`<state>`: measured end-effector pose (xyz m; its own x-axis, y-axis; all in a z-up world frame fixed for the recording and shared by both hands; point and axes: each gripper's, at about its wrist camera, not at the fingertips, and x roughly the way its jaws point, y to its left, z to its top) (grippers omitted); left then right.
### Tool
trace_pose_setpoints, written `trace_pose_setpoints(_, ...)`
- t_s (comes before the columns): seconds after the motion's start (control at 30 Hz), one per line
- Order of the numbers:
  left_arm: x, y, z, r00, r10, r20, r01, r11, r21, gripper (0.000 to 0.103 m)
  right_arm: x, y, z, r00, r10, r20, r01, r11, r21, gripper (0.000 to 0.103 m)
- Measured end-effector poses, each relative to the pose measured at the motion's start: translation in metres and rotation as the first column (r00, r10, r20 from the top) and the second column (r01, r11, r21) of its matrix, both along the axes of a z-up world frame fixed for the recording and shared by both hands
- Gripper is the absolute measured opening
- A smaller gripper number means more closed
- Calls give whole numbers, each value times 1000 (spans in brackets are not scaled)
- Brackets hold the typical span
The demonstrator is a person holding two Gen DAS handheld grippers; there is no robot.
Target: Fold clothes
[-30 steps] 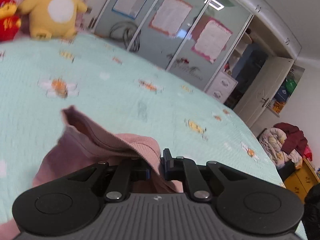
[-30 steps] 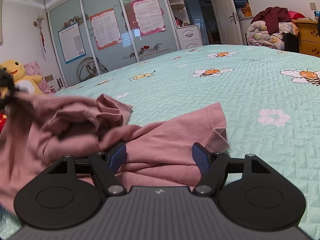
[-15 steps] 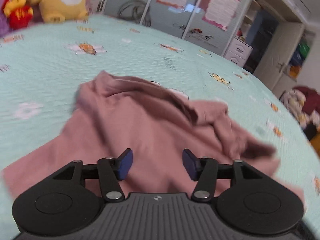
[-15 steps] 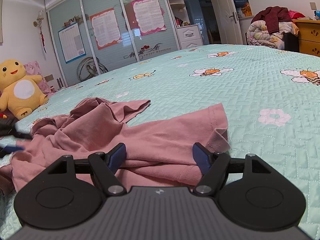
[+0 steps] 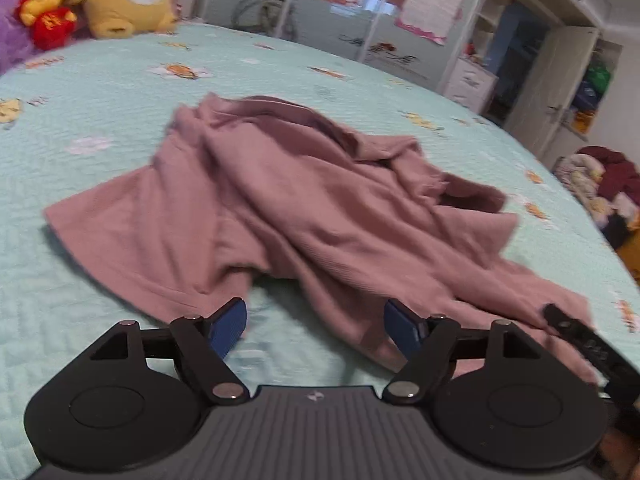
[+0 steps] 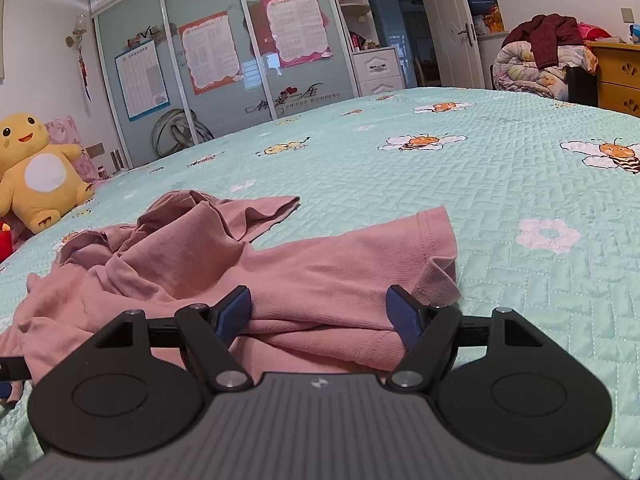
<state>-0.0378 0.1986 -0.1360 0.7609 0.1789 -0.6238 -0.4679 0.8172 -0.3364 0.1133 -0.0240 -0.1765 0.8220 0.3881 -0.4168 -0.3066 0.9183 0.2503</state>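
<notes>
A crumpled pink T-shirt [image 5: 320, 200] lies spread on the mint bedspread [image 5: 100, 120]. My left gripper [image 5: 316, 324] hovers low at the shirt's near edge. Its jaws are opening, with bare bedspread and a fold of the hem between them, and the pads do not press on anything. In the right wrist view the same T-shirt [image 6: 200, 256] shows one sleeve pointing right. My right gripper [image 6: 320, 314] stands open over a bunched fold of it, with fabric lying between the blue pads. A black finger of the right gripper [image 5: 580, 340] shows at the right edge of the left wrist view.
A yellow plush toy [image 6: 36, 176] and a small red one [image 5: 44, 20] sit at the head of the bed. Sliding wardrobe doors [image 6: 220, 60] stand behind. A heap of bedding [image 6: 536, 60] and a wooden dresser [image 6: 616, 76] are past the bed's right side.
The left gripper let go of the pink fabric it held up, its jaws spread, and it sank toward the bed. The T-shirt dropped and now lies flat. The right gripper stayed put.
</notes>
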Motion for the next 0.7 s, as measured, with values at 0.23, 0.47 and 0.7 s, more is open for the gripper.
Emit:
trace_pose_setpoints(0.23, 17, 10, -11, 997, 73, 34, -64, 975, -213, 79, 0, -1, -1, 1000, 1, -1, -1, 1000, 4, 75)
trace_pose_setpoints(0.47, 39, 21, -30, 995, 79, 59, -52, 929, -366, 10, 0, -1, -1, 1000, 2, -3, -2, 1000, 15, 75)
trace_pose_setpoints(0.7, 12, 17, -27, 994, 54, 99, -15, 935, -355, 8, 0, -2, 0, 1000, 4, -6, -3, 1000, 25, 75)
